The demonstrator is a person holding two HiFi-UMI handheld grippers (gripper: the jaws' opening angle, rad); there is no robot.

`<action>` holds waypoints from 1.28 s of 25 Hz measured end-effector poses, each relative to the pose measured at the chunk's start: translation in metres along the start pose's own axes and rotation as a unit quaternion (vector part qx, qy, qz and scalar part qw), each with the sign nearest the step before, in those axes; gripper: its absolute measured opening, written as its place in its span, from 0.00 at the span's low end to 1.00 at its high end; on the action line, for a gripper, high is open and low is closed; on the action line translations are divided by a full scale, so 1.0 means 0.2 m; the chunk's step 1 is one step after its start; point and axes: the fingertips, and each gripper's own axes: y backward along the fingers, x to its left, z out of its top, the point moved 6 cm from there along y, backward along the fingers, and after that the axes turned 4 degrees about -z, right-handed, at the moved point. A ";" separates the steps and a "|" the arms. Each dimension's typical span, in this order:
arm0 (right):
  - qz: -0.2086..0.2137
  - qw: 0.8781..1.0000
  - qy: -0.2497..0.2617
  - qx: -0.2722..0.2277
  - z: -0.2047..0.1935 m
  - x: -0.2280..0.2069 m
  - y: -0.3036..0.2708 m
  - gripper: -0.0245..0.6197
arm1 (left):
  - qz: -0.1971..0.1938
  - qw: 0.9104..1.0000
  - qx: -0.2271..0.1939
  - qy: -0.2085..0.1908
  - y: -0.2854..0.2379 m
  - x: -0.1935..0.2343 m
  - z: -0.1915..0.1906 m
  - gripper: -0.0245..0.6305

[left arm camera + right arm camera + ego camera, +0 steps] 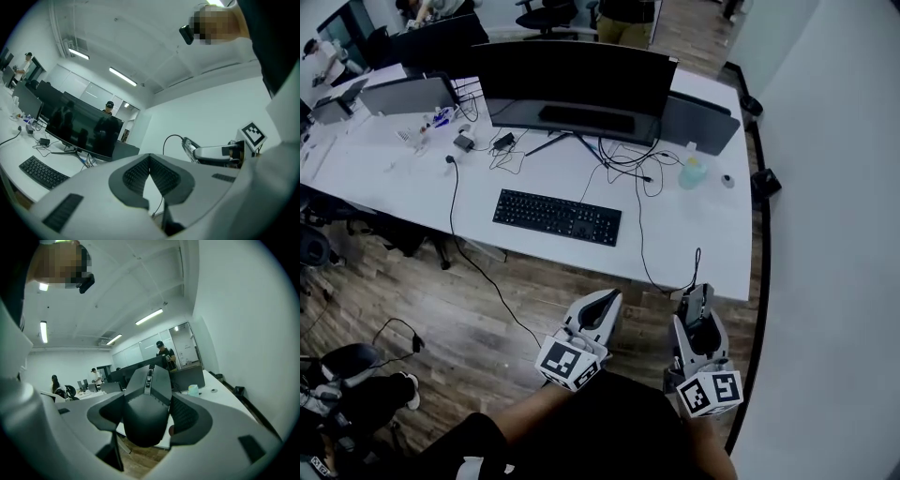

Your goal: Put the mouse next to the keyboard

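Observation:
A dark grey wired mouse (pixel 146 418) sits between the jaws of my right gripper (pixel 149 380), which is shut on it. In the head view this gripper (pixel 698 302) hangs over the wooden floor just in front of the desk's front right corner, with the mouse (pixel 700 319) and its cable rising from it. The black keyboard (pixel 557 217) lies on the white desk (pixel 694 246), ahead and to the left. My left gripper (pixel 602 306) is beside the right one, shut with nothing in it; its tips meet (pixel 150 157). The keyboard (pixel 42 172) shows low at left in the left gripper view.
A wide black monitor (pixel 572 80) stands behind the keyboard, with tangled cables (pixel 628 164) under it. A pale teal bottle (pixel 693 172) and a small round object (pixel 727 180) sit at the desk's right end. A white wall (pixel 825 187) runs along the right. An office chair (pixel 347 361) is at the lower left.

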 end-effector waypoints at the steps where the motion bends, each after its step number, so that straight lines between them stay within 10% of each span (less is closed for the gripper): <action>1: -0.004 1.000 -0.004 0.011 -0.02 0.00 -0.05 0.51 | -0.003 1.000 0.003 0.000 -0.02 0.04 0.01 0.04; 32: -0.031 0.992 -0.043 0.112 -0.28 -0.36 -0.89 0.51 | -0.023 0.997 0.073 -0.031 -0.67 0.47 -0.07 0.04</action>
